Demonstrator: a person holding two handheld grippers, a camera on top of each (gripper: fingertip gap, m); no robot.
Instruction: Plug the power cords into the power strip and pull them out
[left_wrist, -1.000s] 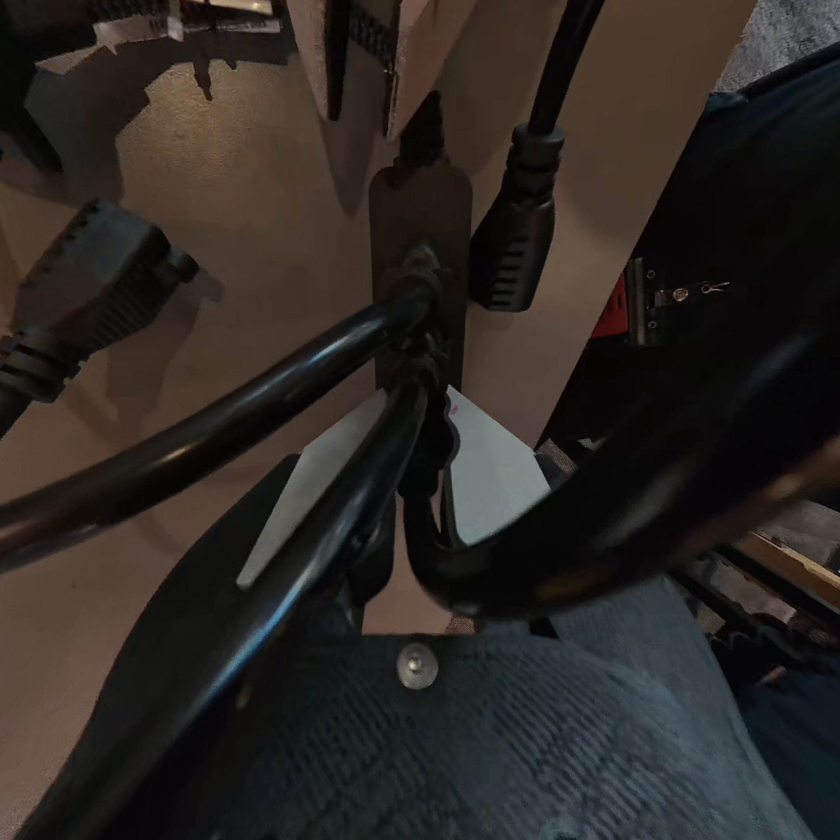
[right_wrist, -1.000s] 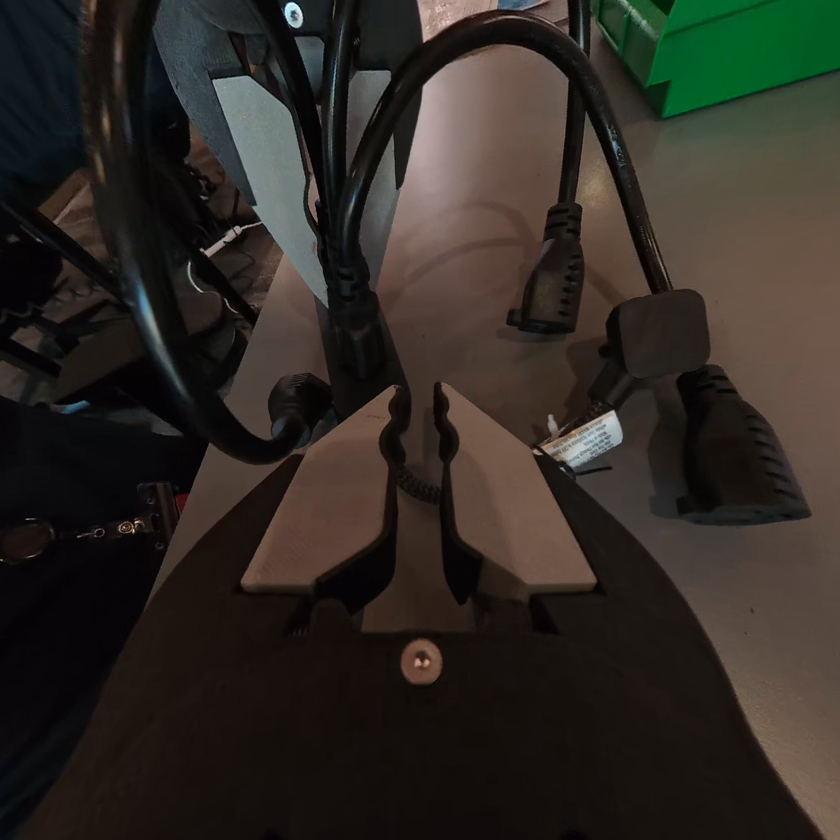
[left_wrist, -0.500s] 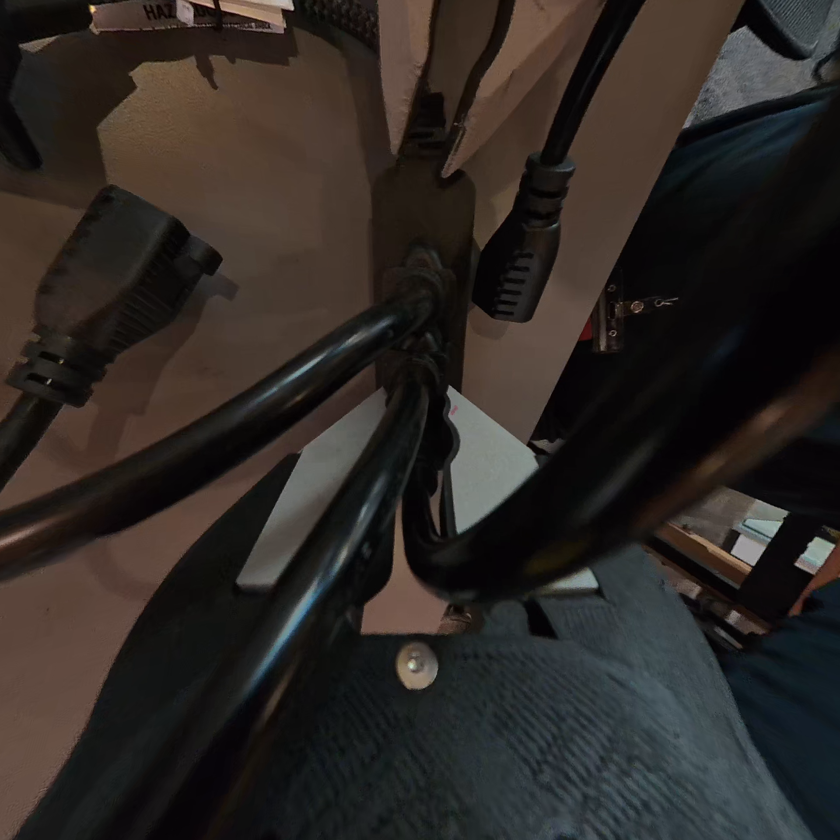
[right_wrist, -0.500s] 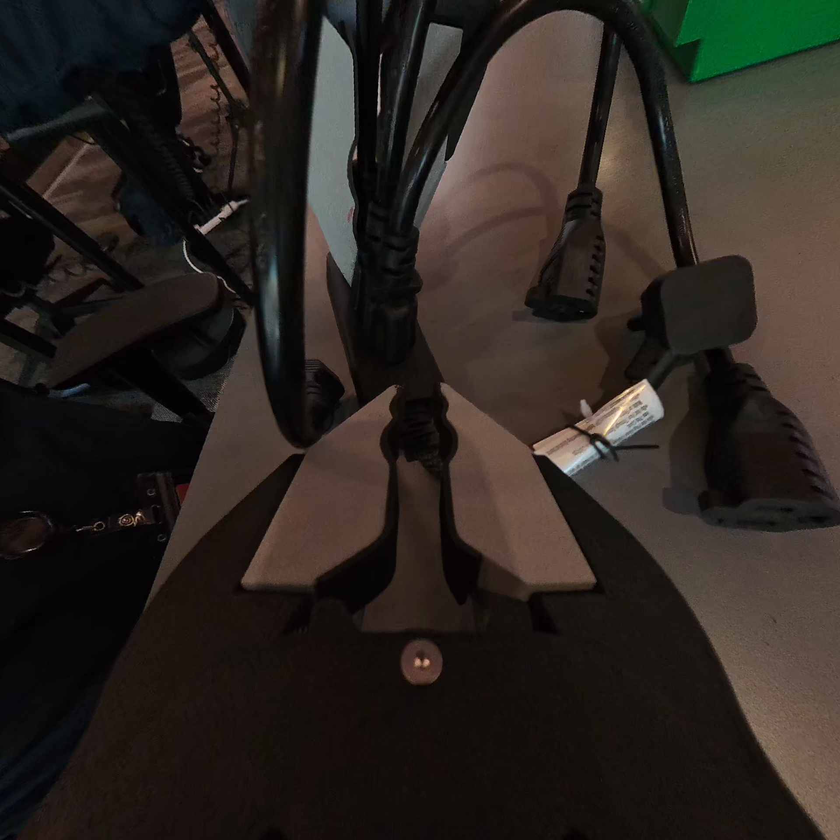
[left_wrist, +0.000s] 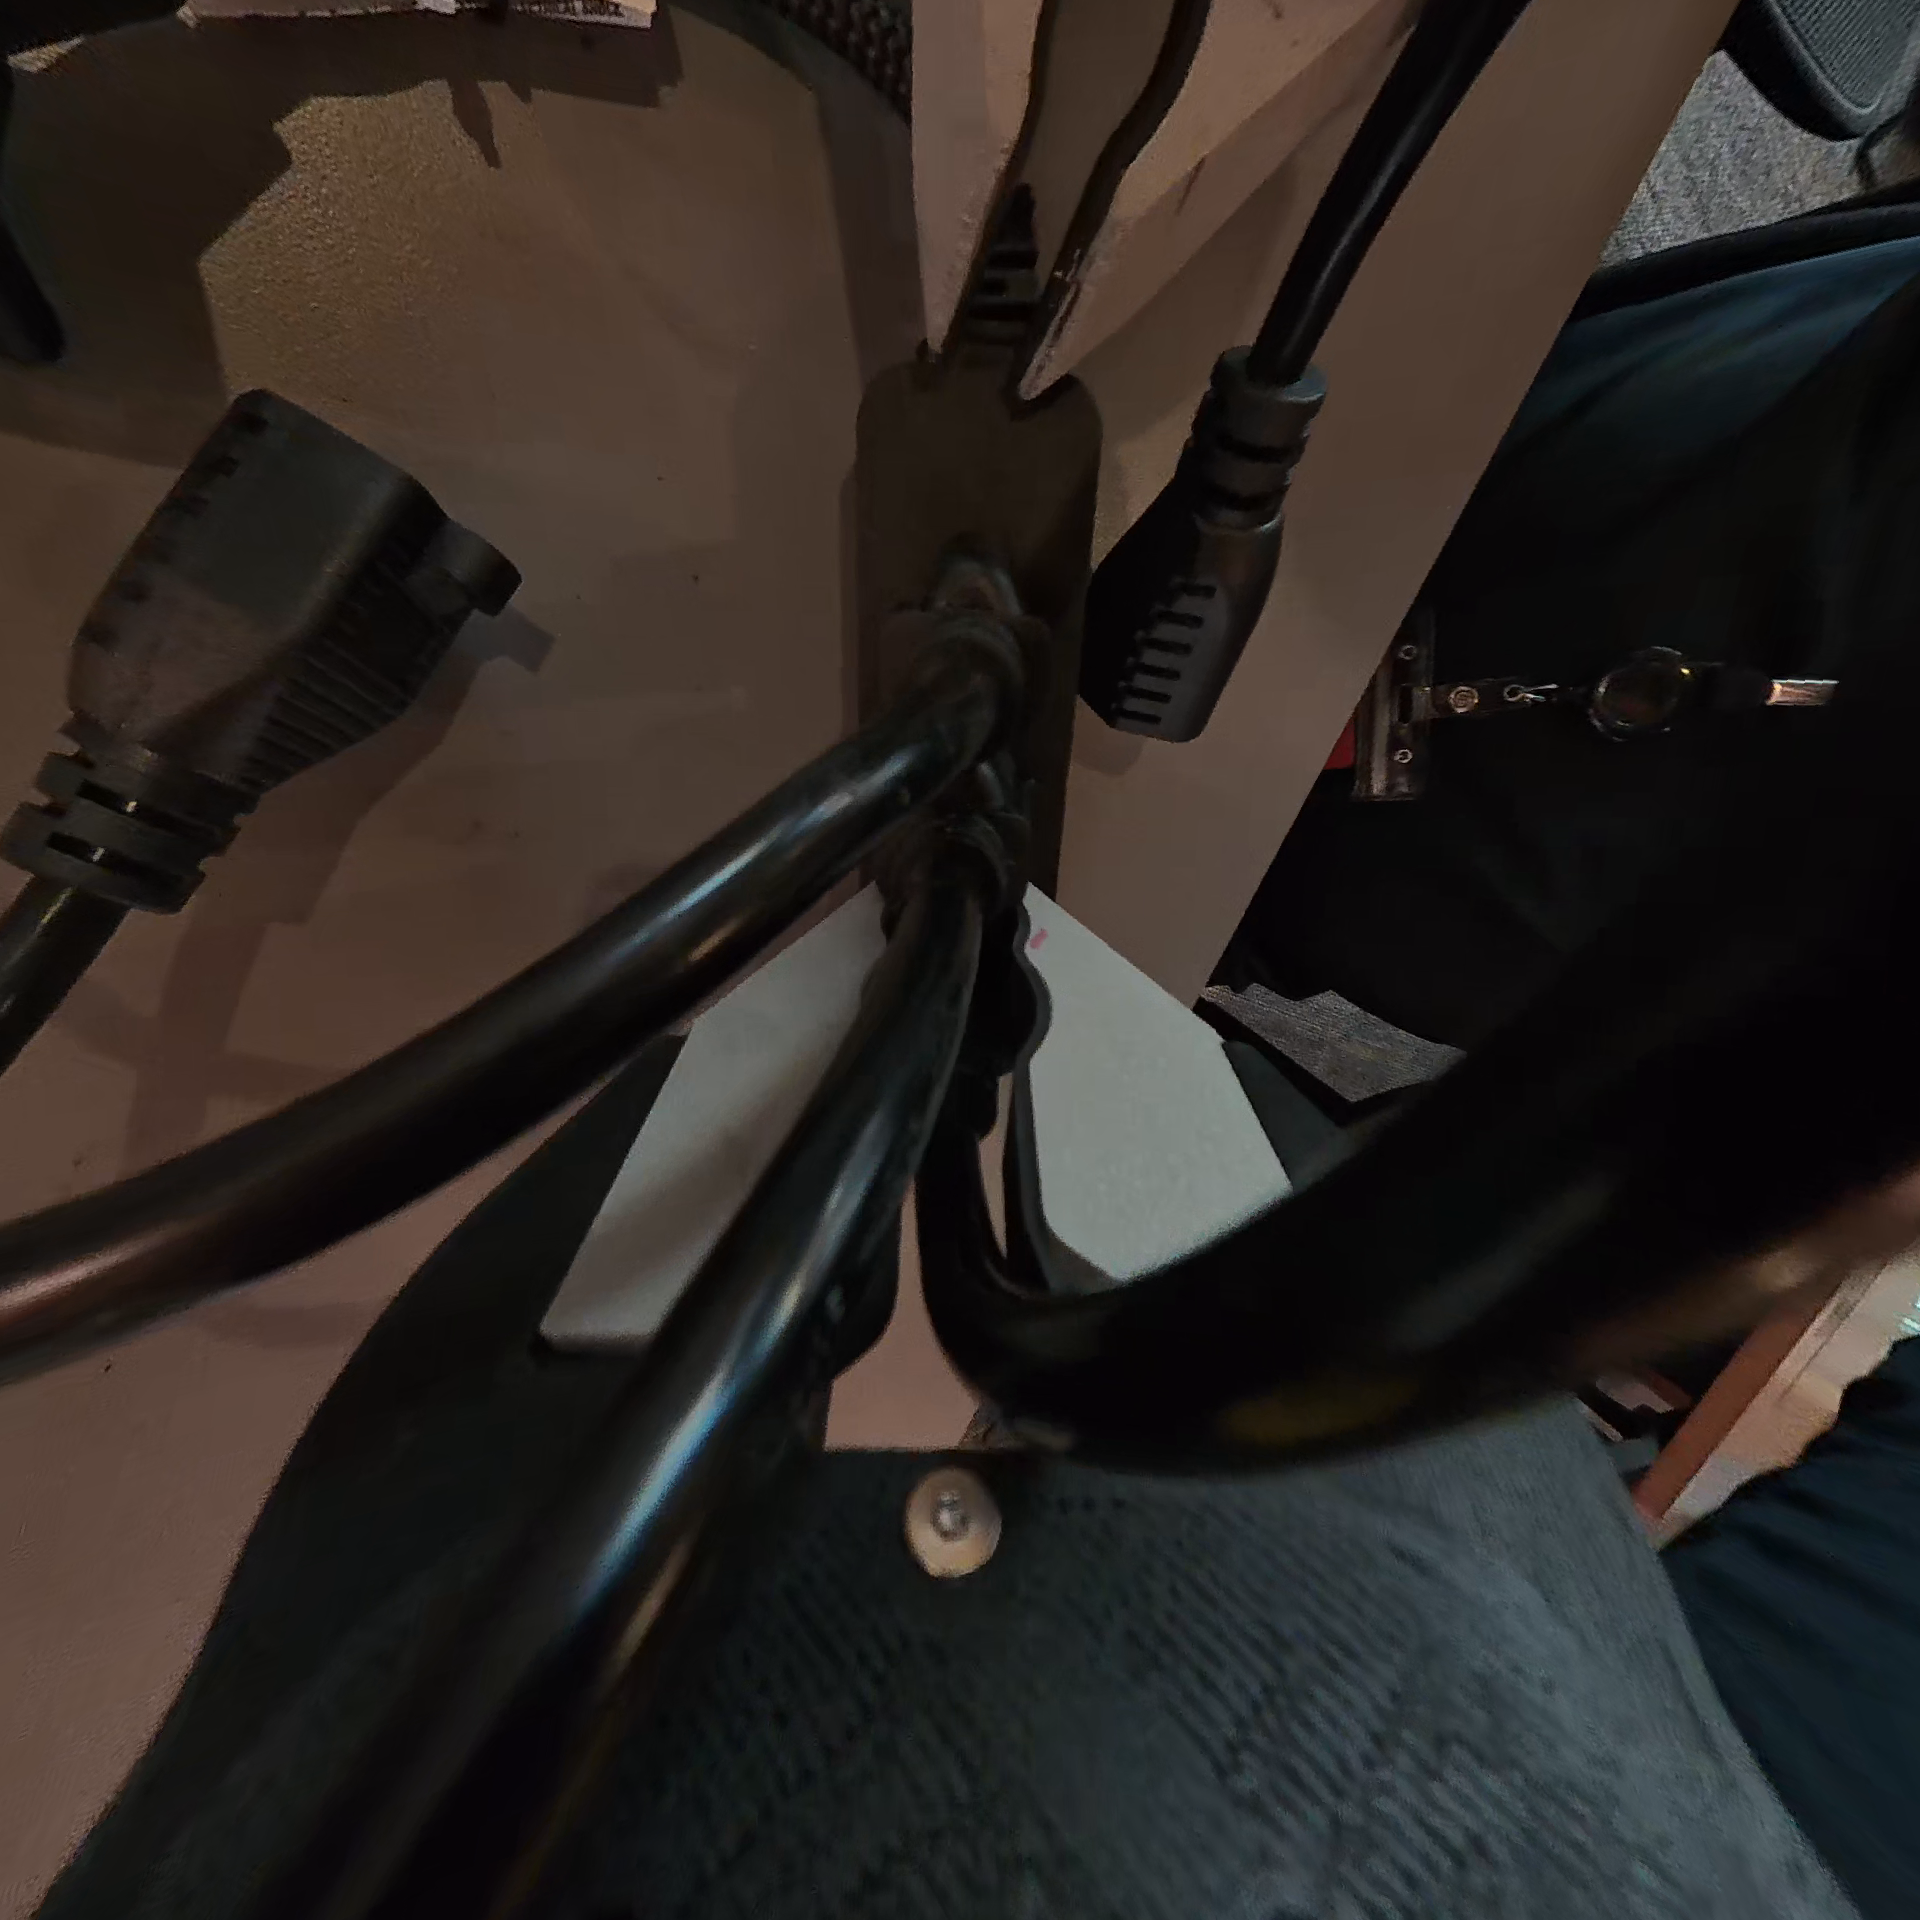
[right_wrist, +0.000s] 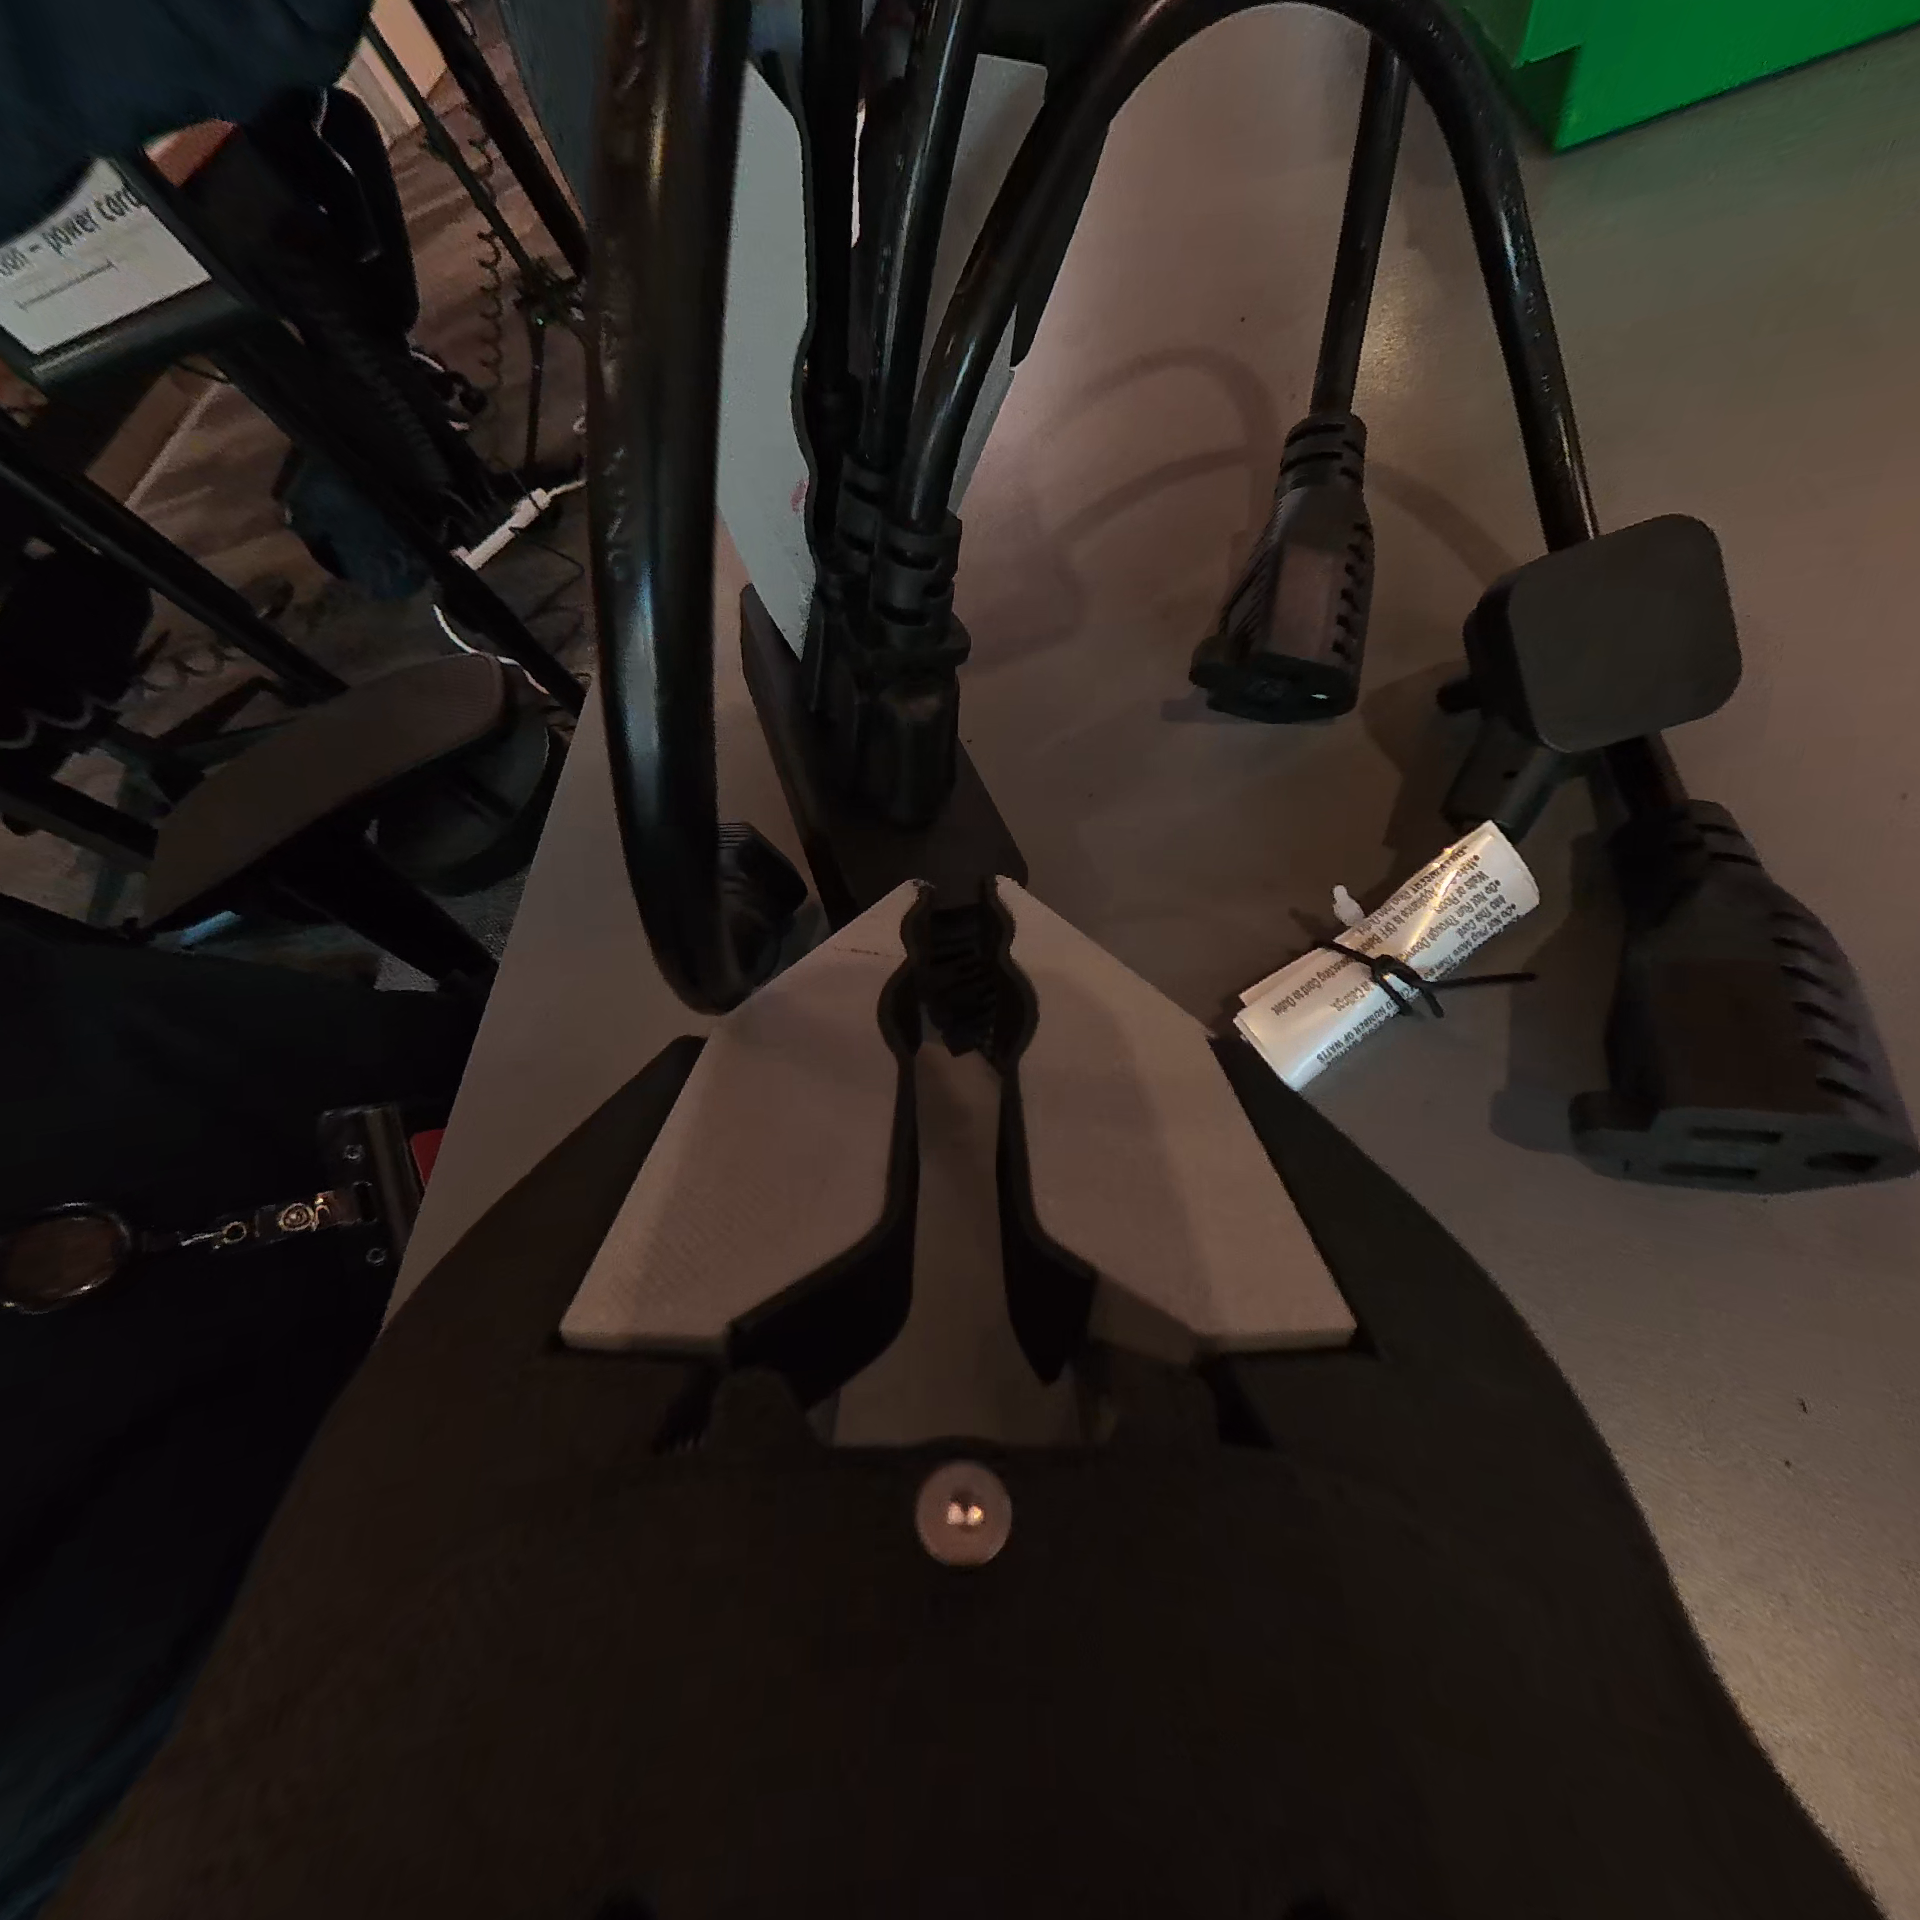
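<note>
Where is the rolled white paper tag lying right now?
In the right wrist view the rolled white paper tag lies on the table, right of the right gripper, beside the large black socket end.

I see print on a rolled white tag (right_wrist: 1387, 971) zip-tied beside my cords, and on a white sheet (right_wrist: 88, 265) under a table.
</note>
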